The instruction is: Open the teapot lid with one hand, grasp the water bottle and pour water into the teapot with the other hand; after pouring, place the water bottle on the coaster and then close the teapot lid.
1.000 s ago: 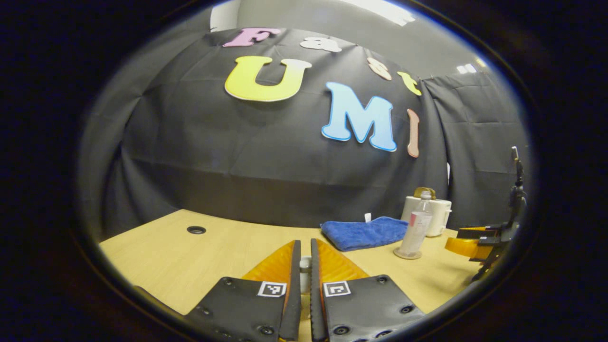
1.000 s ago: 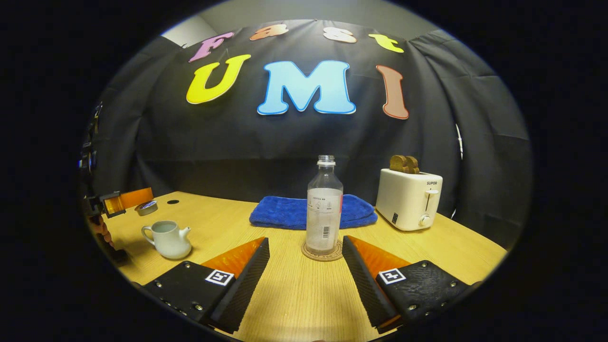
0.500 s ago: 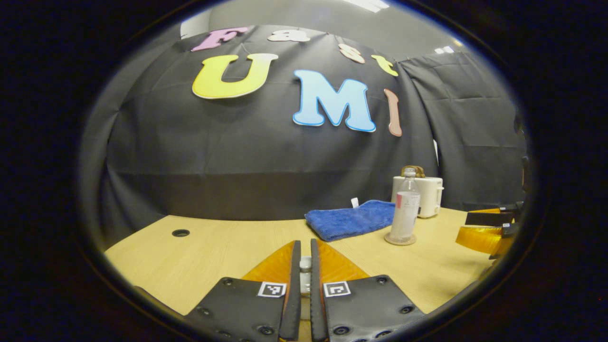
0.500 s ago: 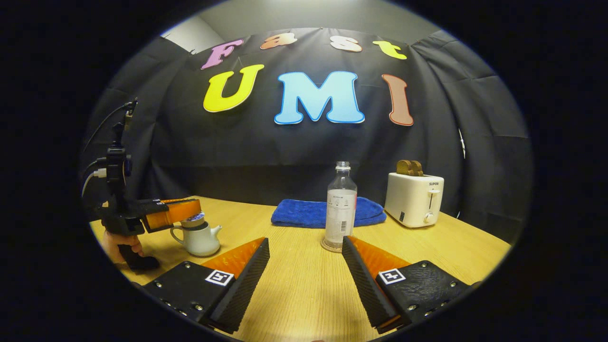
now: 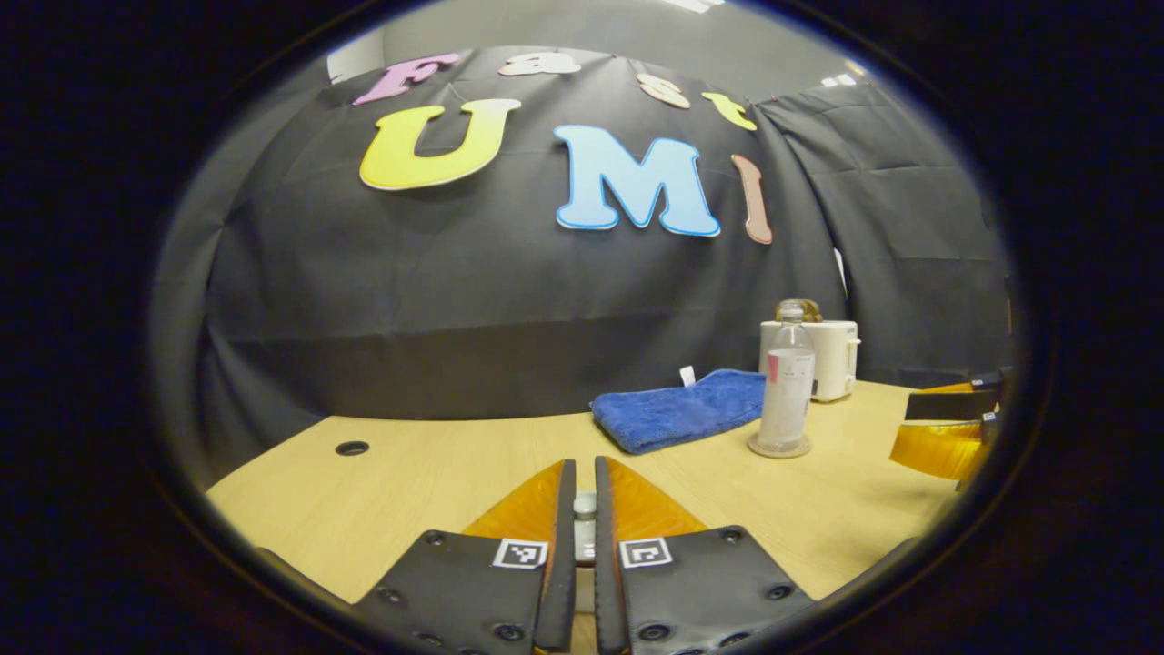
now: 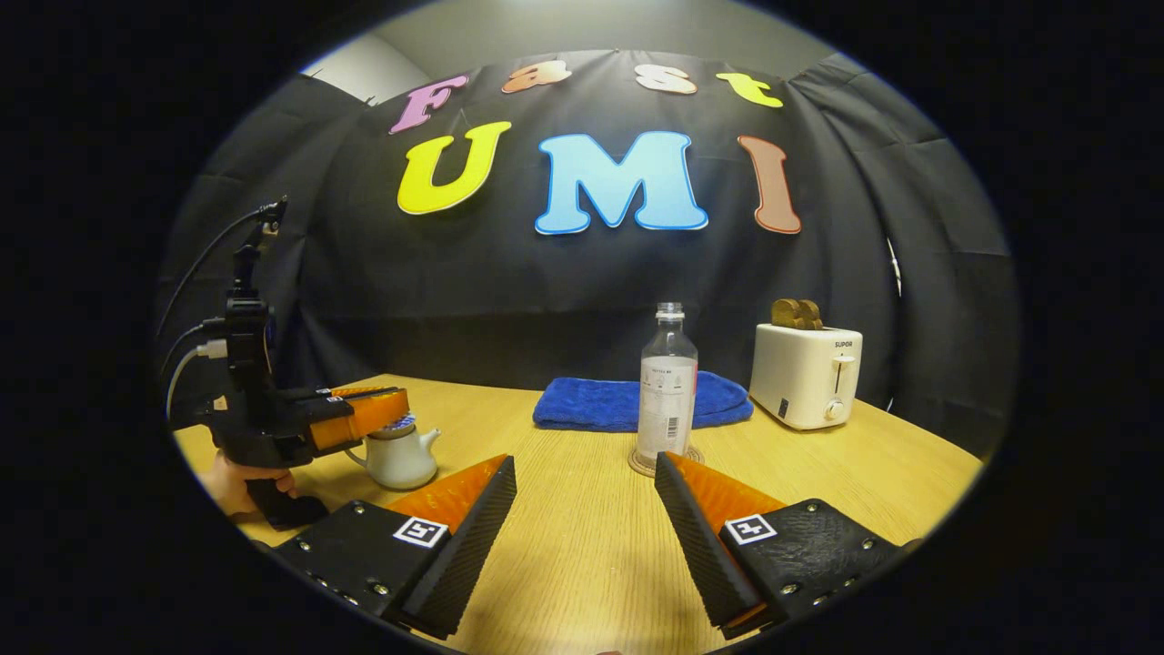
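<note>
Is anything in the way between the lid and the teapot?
Nothing visible. The left gripper holds the lid right over the teapot; whether it already touches the rim, I cannot tell.

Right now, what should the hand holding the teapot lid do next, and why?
Probably let go: open the left gripper and lift away. It is shut on the lid, which appears to sit on the teapot already. The water bottle stands on its coaster, and the right gripper is open.

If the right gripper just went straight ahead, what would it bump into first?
Probably the water bottle on its coaster, just right of centre between the open fingers. The blue towel lies behind it; depth is uncertain.
</note>
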Tool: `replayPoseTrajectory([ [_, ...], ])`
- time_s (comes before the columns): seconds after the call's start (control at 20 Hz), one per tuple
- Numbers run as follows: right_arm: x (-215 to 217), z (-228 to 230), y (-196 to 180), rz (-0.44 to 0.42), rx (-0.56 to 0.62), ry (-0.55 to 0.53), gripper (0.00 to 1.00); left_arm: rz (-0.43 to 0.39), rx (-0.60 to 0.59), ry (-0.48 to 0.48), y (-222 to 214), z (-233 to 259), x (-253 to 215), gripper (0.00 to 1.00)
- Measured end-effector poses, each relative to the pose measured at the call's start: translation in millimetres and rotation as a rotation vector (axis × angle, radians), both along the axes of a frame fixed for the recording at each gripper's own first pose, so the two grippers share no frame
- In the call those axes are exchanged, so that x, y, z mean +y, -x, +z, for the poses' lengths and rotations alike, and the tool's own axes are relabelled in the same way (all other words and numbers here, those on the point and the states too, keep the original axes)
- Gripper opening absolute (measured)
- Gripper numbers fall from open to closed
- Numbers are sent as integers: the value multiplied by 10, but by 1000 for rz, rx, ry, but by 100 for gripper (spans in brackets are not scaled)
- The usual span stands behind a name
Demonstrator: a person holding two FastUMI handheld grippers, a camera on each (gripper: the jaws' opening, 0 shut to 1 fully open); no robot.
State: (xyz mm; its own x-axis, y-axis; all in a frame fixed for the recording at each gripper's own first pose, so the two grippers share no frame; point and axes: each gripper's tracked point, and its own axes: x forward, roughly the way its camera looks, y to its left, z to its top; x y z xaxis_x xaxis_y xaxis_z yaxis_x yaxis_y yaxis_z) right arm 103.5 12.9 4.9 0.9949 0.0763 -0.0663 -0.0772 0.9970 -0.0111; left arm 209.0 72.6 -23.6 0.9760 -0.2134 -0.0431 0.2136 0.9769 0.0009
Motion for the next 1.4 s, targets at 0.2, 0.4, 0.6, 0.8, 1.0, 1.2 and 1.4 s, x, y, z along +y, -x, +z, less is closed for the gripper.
replayPoseTrajectory([
  [0.2,33,-59,1,-5,5,29,95,20,-12,8,40,32,37,23],
  [0.4,17,-87,12,-10,11,21,95,36,-13,8,92,42,25,22],
  [0.6,-60,-72,74,-36,-4,19,95,63,-45,15,263,97,-12,22],
  [0.8,-102,-89,209,-45,-14,3,95,89,-50,16,452,113,-91,22],
  [1.0,-137,-57,394,-49,-43,-31,95,111,-51,15,693,124,-208,22],
  [1.2,-133,-31,563,-44,-74,-16,95,133,-52,14,969,145,-354,23],
  [1.4,-118,-46,693,-39,-73,-17,95,146,-53,14,1223,164,-485,21],
])
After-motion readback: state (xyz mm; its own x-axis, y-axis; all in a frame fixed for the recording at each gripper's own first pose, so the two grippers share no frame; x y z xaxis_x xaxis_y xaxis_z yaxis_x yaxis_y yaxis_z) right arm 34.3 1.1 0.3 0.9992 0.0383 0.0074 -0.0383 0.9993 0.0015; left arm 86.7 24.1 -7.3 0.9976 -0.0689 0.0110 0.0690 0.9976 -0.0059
